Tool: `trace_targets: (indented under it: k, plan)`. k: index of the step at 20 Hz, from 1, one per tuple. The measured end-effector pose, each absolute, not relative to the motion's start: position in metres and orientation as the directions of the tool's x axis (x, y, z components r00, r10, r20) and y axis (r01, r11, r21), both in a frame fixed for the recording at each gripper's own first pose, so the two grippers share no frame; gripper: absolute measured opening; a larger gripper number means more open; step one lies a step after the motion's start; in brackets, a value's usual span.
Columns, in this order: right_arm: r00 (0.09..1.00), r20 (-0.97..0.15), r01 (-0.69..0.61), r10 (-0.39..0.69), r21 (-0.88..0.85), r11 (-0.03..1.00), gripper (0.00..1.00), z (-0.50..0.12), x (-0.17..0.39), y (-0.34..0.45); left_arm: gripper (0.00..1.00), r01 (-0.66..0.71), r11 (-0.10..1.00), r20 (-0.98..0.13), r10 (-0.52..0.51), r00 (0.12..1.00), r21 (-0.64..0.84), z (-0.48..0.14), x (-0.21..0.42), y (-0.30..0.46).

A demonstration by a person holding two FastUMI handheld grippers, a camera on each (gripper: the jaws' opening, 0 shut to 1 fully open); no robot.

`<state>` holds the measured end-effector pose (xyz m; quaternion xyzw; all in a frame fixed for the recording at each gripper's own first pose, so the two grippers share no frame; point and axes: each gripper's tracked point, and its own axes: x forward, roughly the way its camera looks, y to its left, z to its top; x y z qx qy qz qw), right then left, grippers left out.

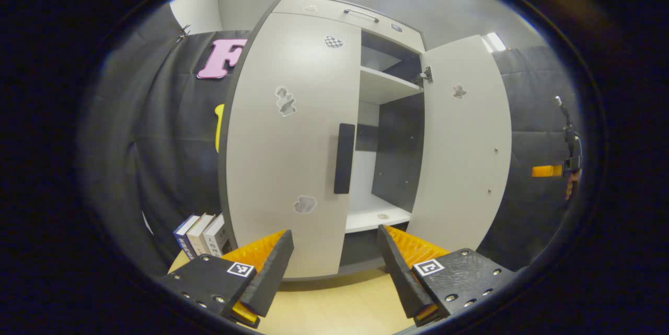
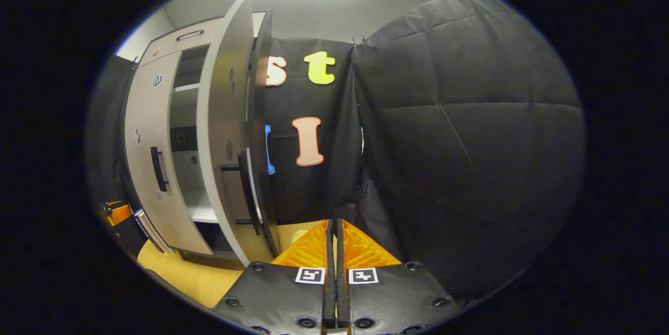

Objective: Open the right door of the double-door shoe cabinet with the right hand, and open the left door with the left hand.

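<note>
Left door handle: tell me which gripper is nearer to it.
Left. The left gripper sits open, facing the left door handle from below. The right gripper is shut, off beyond the open right door, facing the booth wall.

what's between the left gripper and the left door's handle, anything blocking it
Nothing visible blocks it. In the left gripper view the left gripper is open and faces the closed left door, whose dark handle is in the clear above the fingers. The right door is already swung open, off to the side.
</note>
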<state>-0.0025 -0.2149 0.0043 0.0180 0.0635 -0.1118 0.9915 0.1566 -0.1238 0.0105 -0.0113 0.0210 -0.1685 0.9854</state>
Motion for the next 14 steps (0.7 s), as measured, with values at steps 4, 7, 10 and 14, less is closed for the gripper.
trace_targets:
  k: [4,7,10,14]
  plan:
    - [0.953,-0.129,0.280,-0.274,0.030,0.960,0.20,-0.001,0.036,-0.243,0.94,0.320,0.947,-0.005,-0.320,0.947,-0.005,0.040,0.195,-0.146]
    - [0.965,-0.110,0.245,-0.237,0.063,0.967,0.52,-0.006,0.064,-0.245,0.94,0.290,0.957,0.002,-0.290,0.957,-0.006,0.049,0.218,-0.161]
    - [0.965,-0.114,0.243,-0.235,0.061,0.968,0.99,-0.015,0.090,-0.260,0.94,0.266,0.964,-0.009,-0.266,0.964,-0.004,0.050,0.243,-0.174]
    - [0.970,-0.108,0.229,-0.219,0.095,0.969,0.98,-0.020,0.120,-0.277,0.94,0.179,0.984,-0.035,-0.178,0.983,0.018,0.050,0.276,-0.176]
